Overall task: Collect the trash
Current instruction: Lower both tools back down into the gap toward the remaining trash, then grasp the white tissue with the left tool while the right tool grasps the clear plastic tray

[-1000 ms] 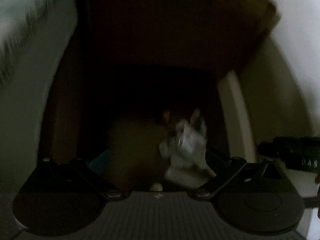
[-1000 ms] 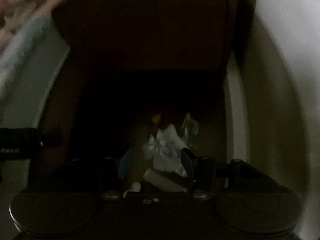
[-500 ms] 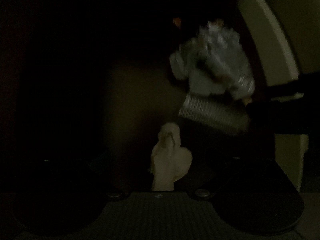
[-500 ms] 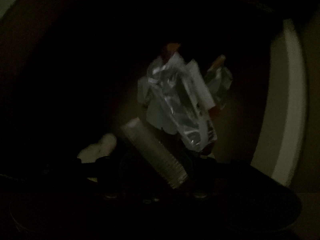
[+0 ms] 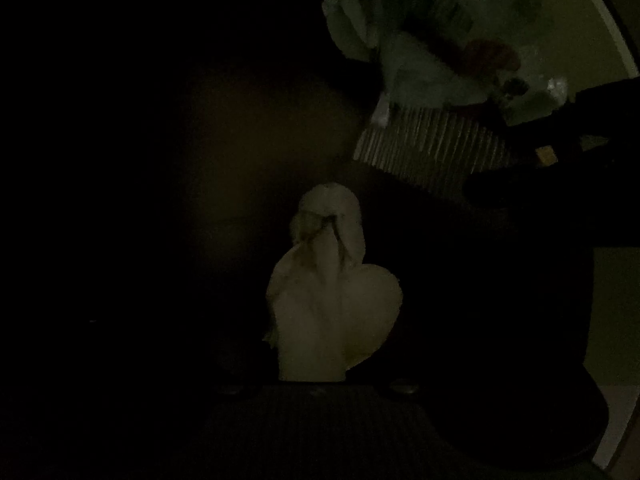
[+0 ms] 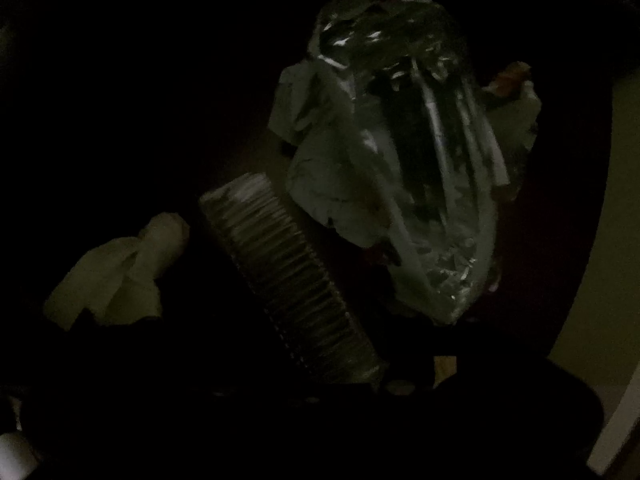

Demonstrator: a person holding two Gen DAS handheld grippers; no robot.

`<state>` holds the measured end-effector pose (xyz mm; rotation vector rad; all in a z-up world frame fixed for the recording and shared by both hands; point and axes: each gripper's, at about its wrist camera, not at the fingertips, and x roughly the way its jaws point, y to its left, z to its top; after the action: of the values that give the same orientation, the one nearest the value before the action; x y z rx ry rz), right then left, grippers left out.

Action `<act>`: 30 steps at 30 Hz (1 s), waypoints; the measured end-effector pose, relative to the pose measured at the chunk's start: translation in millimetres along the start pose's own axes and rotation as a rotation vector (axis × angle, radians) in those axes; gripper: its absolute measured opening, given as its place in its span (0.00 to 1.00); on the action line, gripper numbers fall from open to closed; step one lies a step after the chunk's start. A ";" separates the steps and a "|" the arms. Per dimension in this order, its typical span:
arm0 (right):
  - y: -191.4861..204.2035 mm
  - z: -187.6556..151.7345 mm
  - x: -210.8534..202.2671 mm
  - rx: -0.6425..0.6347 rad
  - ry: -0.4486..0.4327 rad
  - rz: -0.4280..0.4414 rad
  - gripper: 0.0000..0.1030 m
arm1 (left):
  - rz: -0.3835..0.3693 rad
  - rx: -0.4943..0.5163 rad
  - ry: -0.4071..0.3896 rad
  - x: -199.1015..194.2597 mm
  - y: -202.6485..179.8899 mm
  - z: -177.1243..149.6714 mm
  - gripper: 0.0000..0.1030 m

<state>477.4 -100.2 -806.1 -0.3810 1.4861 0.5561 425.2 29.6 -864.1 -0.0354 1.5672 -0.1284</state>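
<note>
In deep gloom, a crumpled silvery foil wrapper [image 6: 404, 168] lies uppermost, touching a ribbed foil tray [image 6: 288, 280] just below it. Left of the tray sits a crumpled white tissue [image 6: 116, 276]. No writing is legible. Both claws are lost in darkness; their state cannot be told.

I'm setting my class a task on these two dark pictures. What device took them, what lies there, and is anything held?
A person holds a two-finger gripper in each hand, and each gripper carries a wide-angle camera looking along its fingers. One picture comes from the left one, the other from the right one, and both look down at the same pile of trash. There is a crumpled white tissue, a ribbed cup lying on its side and a shiny crumpled wrapper. It is too dark to see the fingers, so whether anything is held cannot be told.
</note>
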 end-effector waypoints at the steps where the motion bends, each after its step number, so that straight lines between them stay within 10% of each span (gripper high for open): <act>1: 0.4 0.1 2.5 -0.001 0.000 0.001 0.53 | 0.002 0.003 0.004 3.7 -0.2 0.0 0.98; 7: 11.5 0.2 16.9 -0.043 0.015 -0.007 0.53 | -0.008 -0.006 0.029 17.6 -0.5 1.6 0.86; 19: 23.3 -1.2 29.5 -0.028 0.003 -0.041 0.49 | -0.044 0.005 0.002 11.3 4.4 5.1 0.30; 23: 26.2 -4.7 19.9 -0.022 -0.002 -0.045 0.37 | -0.053 -0.018 -0.006 2.9 9.5 1.8 0.19; 26: 28.5 -6.0 10.6 0.003 -0.003 -0.057 0.02 | -0.056 -0.024 -0.011 -2.4 8.9 -1.2 0.14; 30: 22.3 -7.7 0.7 0.071 -0.019 -0.044 0.00 | -0.052 -0.027 -0.021 -13.9 10.6 -2.8 0.13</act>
<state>458.4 -86.2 -805.1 -0.3519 1.4713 0.4695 423.0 41.8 -851.4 -0.0984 1.5472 -0.1476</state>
